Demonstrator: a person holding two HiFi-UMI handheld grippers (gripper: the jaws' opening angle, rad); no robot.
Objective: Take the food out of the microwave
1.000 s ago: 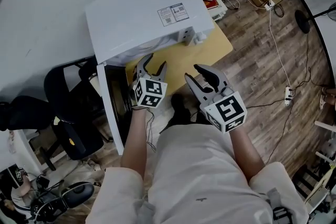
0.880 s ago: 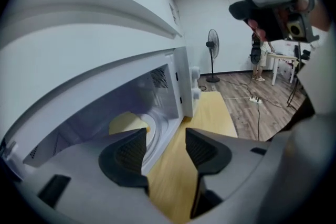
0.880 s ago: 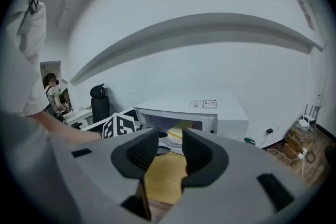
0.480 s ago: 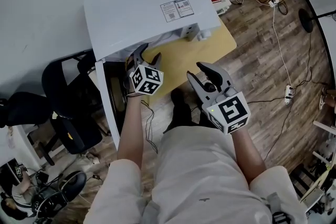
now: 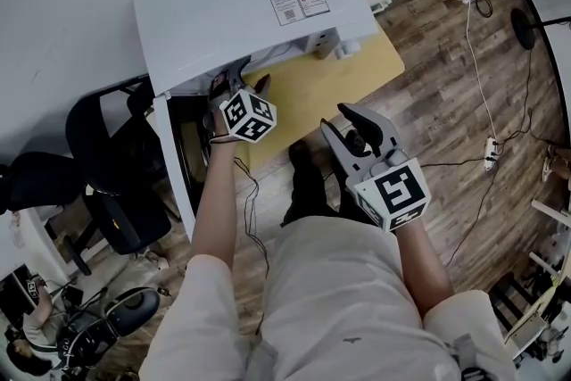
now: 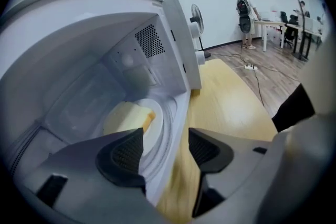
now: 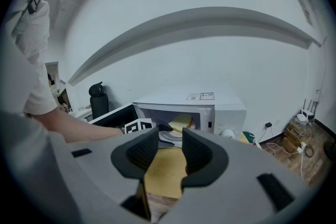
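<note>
**Left gripper at the microwave's mouth, food just ahead**

My left gripper (image 6: 164, 147) is at the open front of the microwave (image 5: 232, 4), pointing down into the cavity. Its jaws are spreading apart and nothing is clamped between them. Through the gap I see only the cavity's front lip and a strip of the table (image 5: 357, 71) below it.

The food (image 6: 127, 115), a pale yellow piece, lies on a white plate (image 6: 155, 131) on the microwave's floor. In the left gripper view it sits beyond the jaws, up and to the left of the gap, just past the left pad. The plate's near rim comes close to that pad, but I cannot tell whether they touch. The food itself is apart from both pads.

The door (image 5: 183, 161) is swung out to my left, its dark inner face toward the cavity. In the head view the microwave's white top hides the food. Only the rear of my left gripper, with its marker cube, shows under the top's front edge.

My right gripper (image 7: 170, 150) hangs about over the table's near edge, well apart from the microwave and aimed at its front. Its jaws stand apart with nothing in them, and the yellow table shows through the gap. In its view the food and plate are far ahead inside the cavity, with my left gripper's cube just left of them.
</note>
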